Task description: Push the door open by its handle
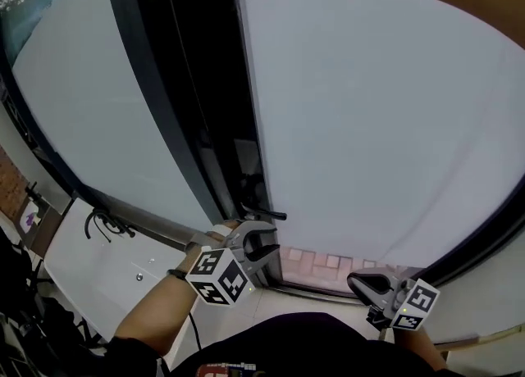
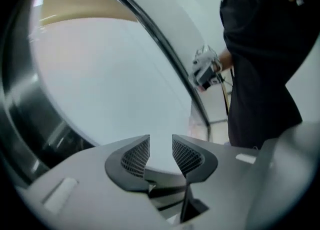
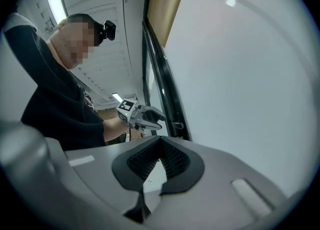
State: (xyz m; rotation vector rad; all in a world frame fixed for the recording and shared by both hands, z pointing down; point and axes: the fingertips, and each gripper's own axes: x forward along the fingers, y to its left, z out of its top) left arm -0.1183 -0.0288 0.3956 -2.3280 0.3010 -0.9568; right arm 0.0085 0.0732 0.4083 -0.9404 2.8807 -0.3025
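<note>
A: Head cam, where's it sit?
B: On the person's head, facing fwd & steeply down, close to the big pale matte door panel [image 1: 369, 121] in its dark frame. The left gripper [image 1: 269, 252] is low-left in frame, the right gripper [image 1: 361, 282] low-right.
A: Left gripper view?
B: Rides that gripper, looks along its jaws across the panel, v. near. The right gripper shows beyond.
A: Right gripper view?
B: Same setup, facing the door edge. It catches the left gripper by the small dark lever handle [image 3: 176, 124]. All 3 share the panel.
</note>
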